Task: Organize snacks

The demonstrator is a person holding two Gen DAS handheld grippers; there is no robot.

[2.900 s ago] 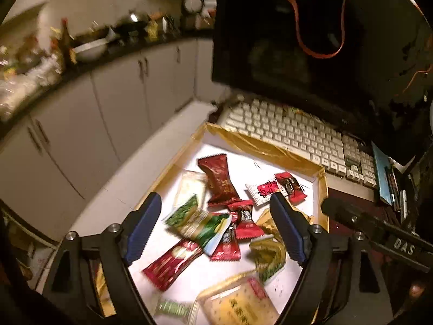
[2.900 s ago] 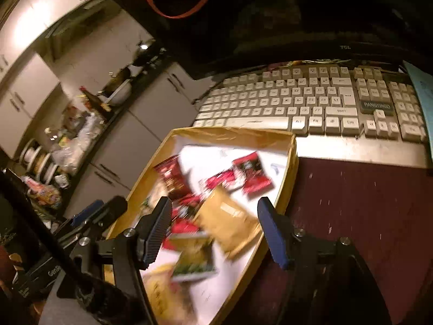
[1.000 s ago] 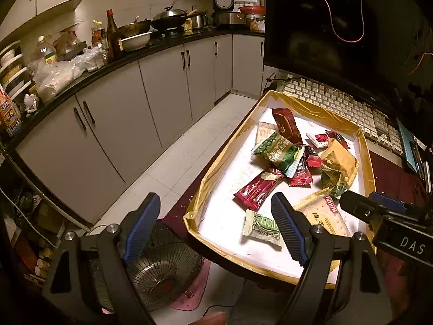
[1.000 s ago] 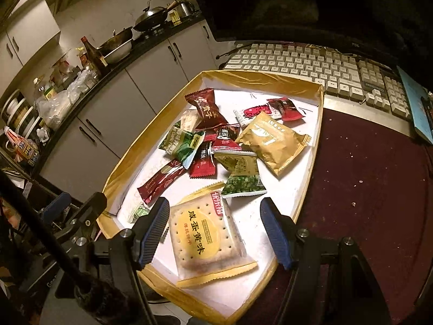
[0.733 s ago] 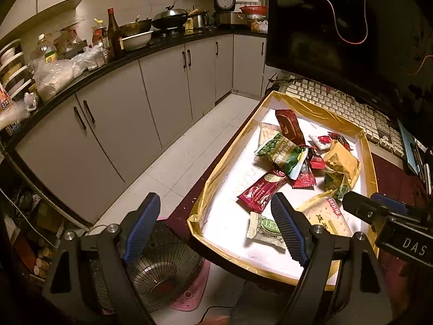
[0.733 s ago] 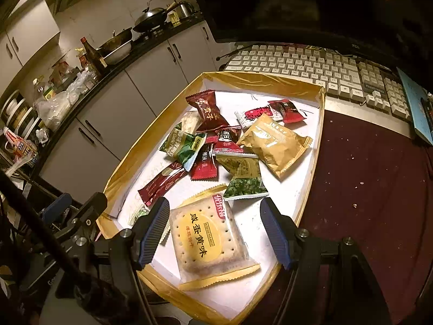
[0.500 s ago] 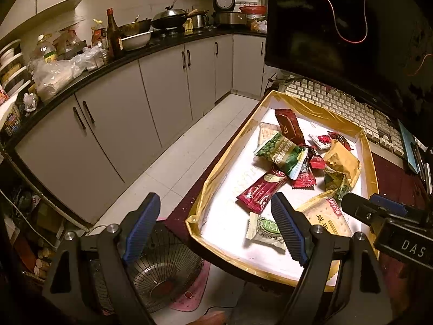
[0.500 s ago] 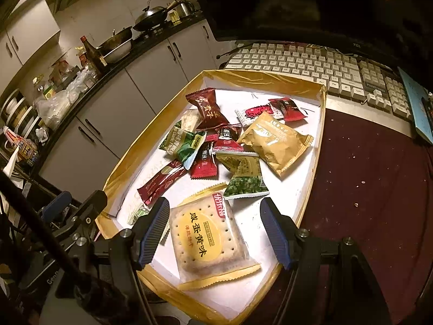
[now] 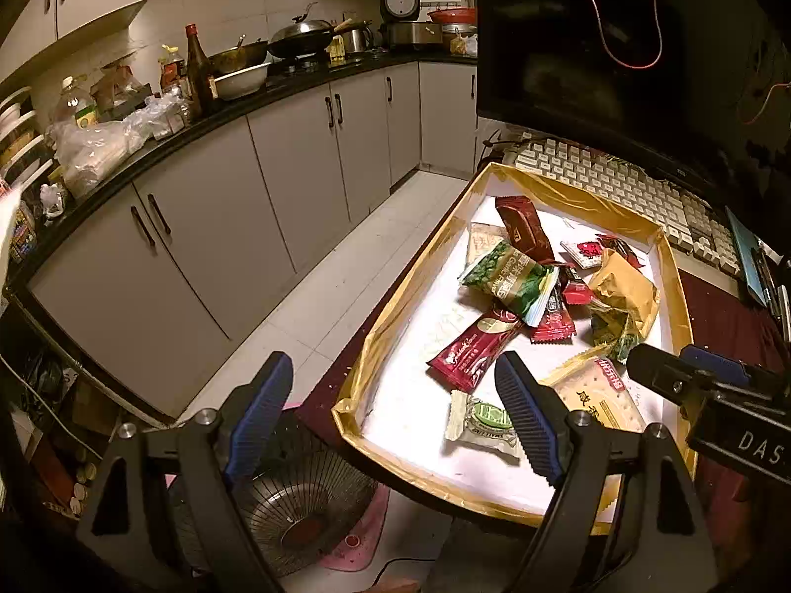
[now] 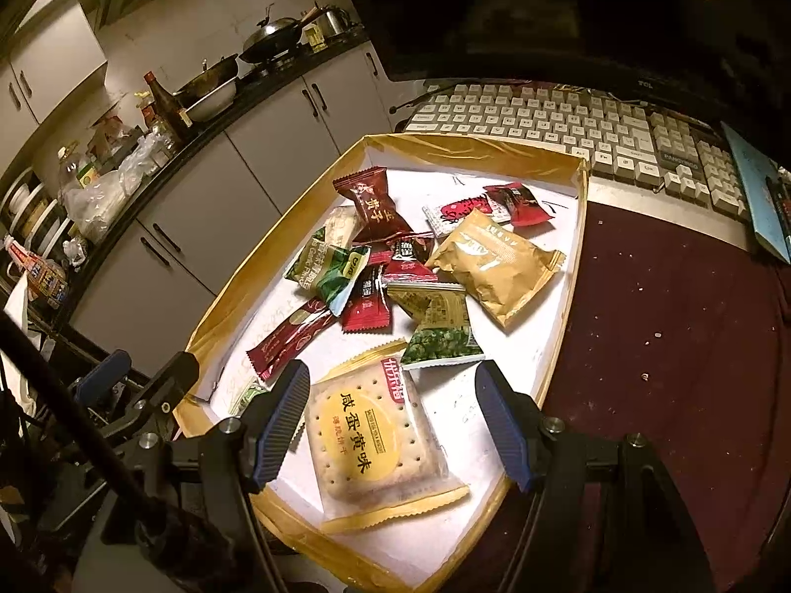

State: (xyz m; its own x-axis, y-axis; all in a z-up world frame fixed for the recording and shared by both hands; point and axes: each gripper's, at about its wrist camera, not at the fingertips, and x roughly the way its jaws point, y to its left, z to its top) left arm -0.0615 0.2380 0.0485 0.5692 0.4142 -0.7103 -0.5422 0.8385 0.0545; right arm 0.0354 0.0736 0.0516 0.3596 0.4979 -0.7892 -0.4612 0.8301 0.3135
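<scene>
While both grippers hang with jaws spread wide and hold nothing, a gold-rimmed tray [image 10: 576, 267] on the bench [image 10: 667, 326] holds a heap of snack packets. Nearest the right gripper [image 10: 390, 415], just below its fingertips, lies a clear cracker pack [image 10: 371, 437] with yellow Chinese lettering. A tan pouch [image 10: 494, 262] and a green pea packet [image 9: 509, 281] lie farther in. The left gripper [image 9: 395, 410] hovers over the tray's near corner, beside a small green-and-white candy [image 9: 482, 422]. "DAS" shows on the right gripper's body.
</scene>
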